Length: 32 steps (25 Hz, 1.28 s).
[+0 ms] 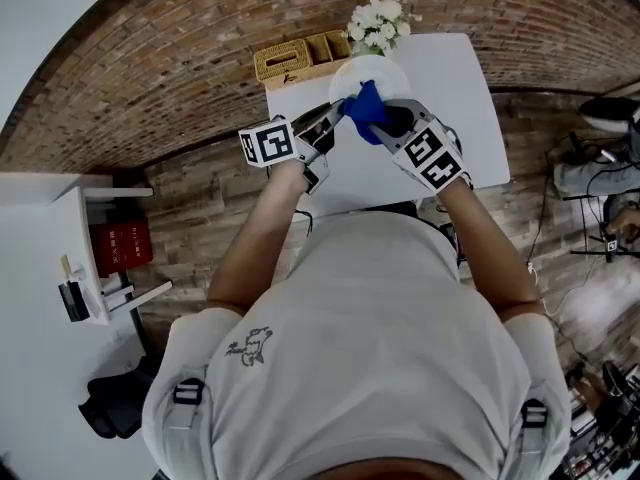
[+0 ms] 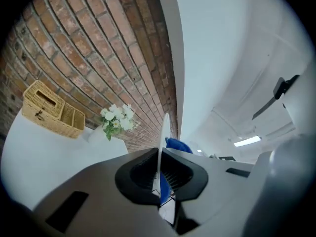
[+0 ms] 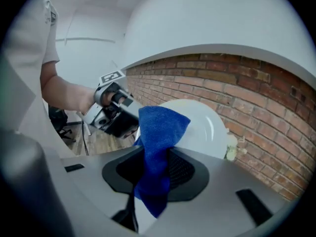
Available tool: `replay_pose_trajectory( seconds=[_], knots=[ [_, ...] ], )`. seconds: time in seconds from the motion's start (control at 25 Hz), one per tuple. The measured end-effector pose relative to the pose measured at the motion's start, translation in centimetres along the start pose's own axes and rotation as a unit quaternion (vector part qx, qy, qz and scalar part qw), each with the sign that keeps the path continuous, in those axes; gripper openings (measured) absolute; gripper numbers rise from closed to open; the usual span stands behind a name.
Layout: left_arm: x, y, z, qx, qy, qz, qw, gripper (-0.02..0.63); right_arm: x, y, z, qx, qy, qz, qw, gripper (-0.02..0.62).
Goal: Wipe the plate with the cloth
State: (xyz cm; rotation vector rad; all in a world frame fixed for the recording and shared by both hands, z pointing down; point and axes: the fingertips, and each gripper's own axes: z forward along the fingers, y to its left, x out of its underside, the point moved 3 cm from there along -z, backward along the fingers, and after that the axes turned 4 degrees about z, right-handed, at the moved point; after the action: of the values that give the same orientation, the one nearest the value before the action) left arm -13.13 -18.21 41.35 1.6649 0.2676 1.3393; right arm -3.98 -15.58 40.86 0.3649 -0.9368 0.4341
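A white plate [image 1: 382,72] stands on edge above the white table [image 1: 470,118], seen edge-on as the plate [image 2: 163,132] in the left gripper view and face-on as the plate [image 3: 202,127] in the right gripper view. My left gripper [image 1: 330,118] is shut on its rim; the same left gripper [image 2: 159,174] pinches the thin edge. A blue cloth [image 1: 365,110] is bunched in my right gripper [image 1: 395,120]. In the right gripper view the cloth [image 3: 159,147] hangs from the shut right gripper [image 3: 157,169] and lies against the plate's face. The cloth [image 2: 177,145] peeks from behind the plate.
A wicker basket [image 1: 295,60] and white flowers [image 1: 380,23] stand at the table's far edge by the brick wall [image 1: 150,78]. A white shelf unit [image 1: 75,258] stands at the left. A chair and tripod legs [image 1: 600,238] are at the right.
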Motion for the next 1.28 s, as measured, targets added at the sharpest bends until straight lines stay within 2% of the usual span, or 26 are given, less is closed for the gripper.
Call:
replay_pose_trajectory(
  seconds=[0.12, 0.24, 0.4, 0.52, 0.64, 0.76, 0.88, 1.0, 1.12, 1.28],
  knots=[
    [-0.6, 0.4, -0.7, -0.009, 0.006, 0.013, 0.9999, 0.021, 1.9, -0.7, -0.1, 0.003, 0.024, 0.009, 1.0, 0.118],
    [0.2, 0.2, -0.6, -0.004, 0.022, 0.016, 0.9996, 0.025, 2.7, -3.6, -1.0, 0.039, 0.036, 0.02, 0.998, 0.118],
    [1.7, -0.3, 0.4, 0.007, 0.044, 0.022, 0.9988, 0.026, 1.6, -7.3, -2.8, 0.088, 0.03, 0.02, 0.995, 0.118],
    [2.9, -0.6, 1.5, 0.009, 0.062, 0.026, 0.9977, 0.026, -0.3, -7.9, -2.9, 0.108, 0.022, -0.003, 0.994, 0.119],
    [2.9, -1.2, 2.4, 0.014, 0.061, 0.026, 0.9977, 0.026, -2.3, -6.0, -1.9, 0.081, 0.0, -0.013, 0.997, 0.118],
    [1.8, -1.2, 2.5, 0.012, 0.042, 0.025, 0.9987, 0.023, -3.3, -3.0, -0.7, 0.042, -0.02, -0.014, 0.999, 0.118],
    [0.2, -1.4, 1.9, 0.017, 0.012, 0.003, 0.9998, 0.017, -2.9, -1.2, -0.5, 0.019, -0.029, 0.001, 0.999, 0.118],
    [-0.8, -0.8, 1.1, 0.014, -0.004, -0.008, 0.9999, 0.018, -1.4, -0.6, -0.4, 0.001, -0.015, 0.013, 1.0, 0.118],
    [-0.7, -0.7, 0.8, 0.011, -0.001, -0.004, 0.9999, 0.02, 0.2, -1.3, -0.8, 0.006, 0.001, 0.02, 1.0, 0.118],
    [0.6, -0.8, 1.0, 0.012, 0.016, -0.001, 0.9998, 0.02, 1.3, -3.5, -2.2, 0.034, 0.016, 0.034, 0.999, 0.118]
  ],
)
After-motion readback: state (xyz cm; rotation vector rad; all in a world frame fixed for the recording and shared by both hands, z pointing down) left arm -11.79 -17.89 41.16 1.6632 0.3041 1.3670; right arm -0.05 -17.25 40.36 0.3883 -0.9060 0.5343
